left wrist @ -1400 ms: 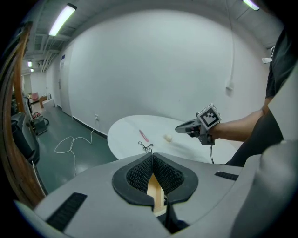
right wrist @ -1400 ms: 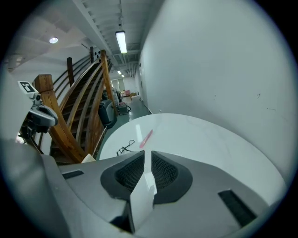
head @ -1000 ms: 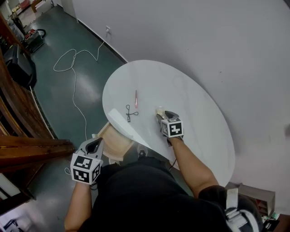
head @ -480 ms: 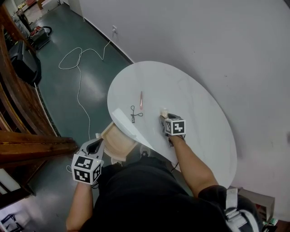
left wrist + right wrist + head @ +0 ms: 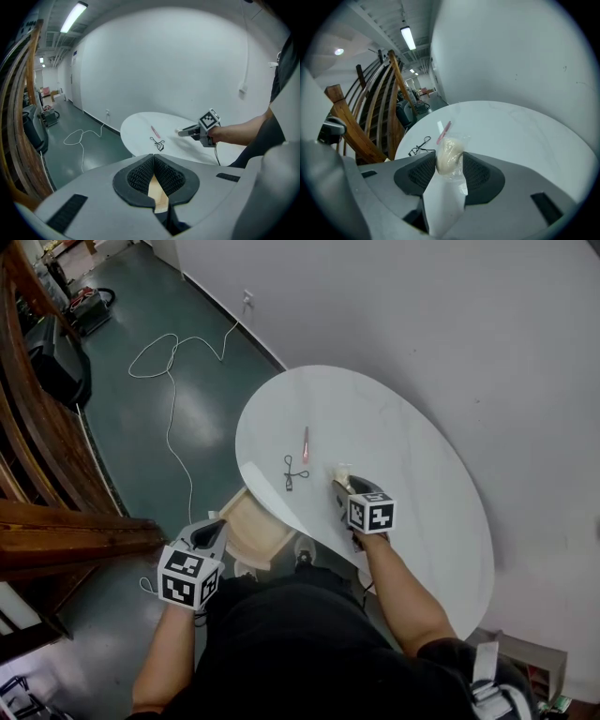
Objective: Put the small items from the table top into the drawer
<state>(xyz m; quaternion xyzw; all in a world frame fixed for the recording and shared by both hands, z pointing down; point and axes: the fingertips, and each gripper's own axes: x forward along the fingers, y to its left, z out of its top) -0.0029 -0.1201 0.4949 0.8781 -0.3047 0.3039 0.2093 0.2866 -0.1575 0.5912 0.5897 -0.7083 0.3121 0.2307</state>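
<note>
A small clear bag with a cream lump (image 5: 448,152) sits between the pads of my right gripper (image 5: 449,161), which have just been closing and now press on it. The head view shows the bag (image 5: 341,470) at the right gripper's (image 5: 340,484) tips, over the round white table (image 5: 422,465). A pink stick (image 5: 305,442) and a black wire-like tool (image 5: 292,472) lie to its left. The wooden drawer (image 5: 251,526) stands open under the table's near-left edge. My left gripper (image 5: 216,525) is shut and empty, just left of the drawer.
A white cable (image 5: 169,362) loops over the green floor beyond the table. Wooden stair rails (image 5: 37,465) run along the left, with dark equipment (image 5: 58,362) beside them. A white wall (image 5: 450,324) stands behind the table.
My right gripper with the bag has shifted slightly toward the pink stick. The left gripper has stayed beside the drawer. The head view has swung a little.
</note>
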